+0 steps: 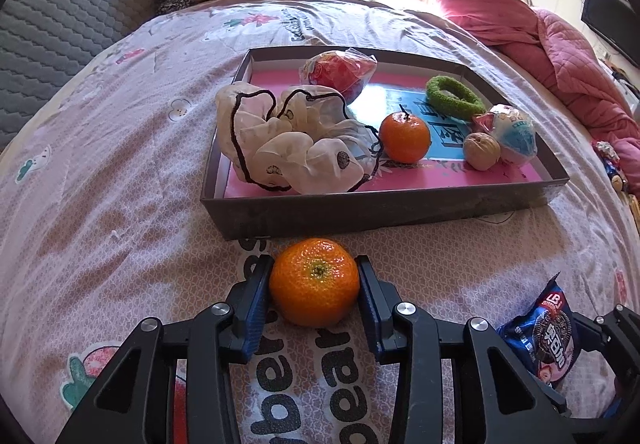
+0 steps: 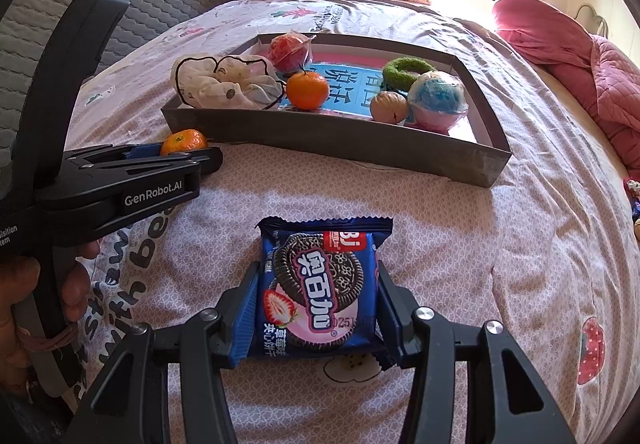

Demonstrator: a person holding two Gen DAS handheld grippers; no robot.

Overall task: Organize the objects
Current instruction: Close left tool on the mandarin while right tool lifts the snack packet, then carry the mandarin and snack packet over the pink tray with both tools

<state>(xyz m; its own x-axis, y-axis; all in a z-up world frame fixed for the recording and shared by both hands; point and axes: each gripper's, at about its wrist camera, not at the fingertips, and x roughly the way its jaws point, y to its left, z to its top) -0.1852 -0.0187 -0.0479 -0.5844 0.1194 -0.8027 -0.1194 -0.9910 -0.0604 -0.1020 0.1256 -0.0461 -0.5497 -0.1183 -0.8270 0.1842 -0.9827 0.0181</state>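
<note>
Left gripper (image 1: 316, 284) pinches the round orange mandarin (image 1: 315, 281), on the bedspread at the shallow grey cardboard tray's (image 1: 360, 209) near wall. Right gripper (image 2: 316, 308) clamps the blue foil cookie packet (image 2: 318, 284). Lift low and you clip the wall; the mandarin could roll out.

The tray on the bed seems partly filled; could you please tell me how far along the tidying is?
Done: the tray already holds a white scrunchie, a tangerine, a walnut, a green hair tie and two wrapped balls.
In hand: the left hand-held gripper clamps a second tangerine; the right hand-held gripper clamps the cookie packet.
Left: both still rest on the bedspread outside the tray.
</note>
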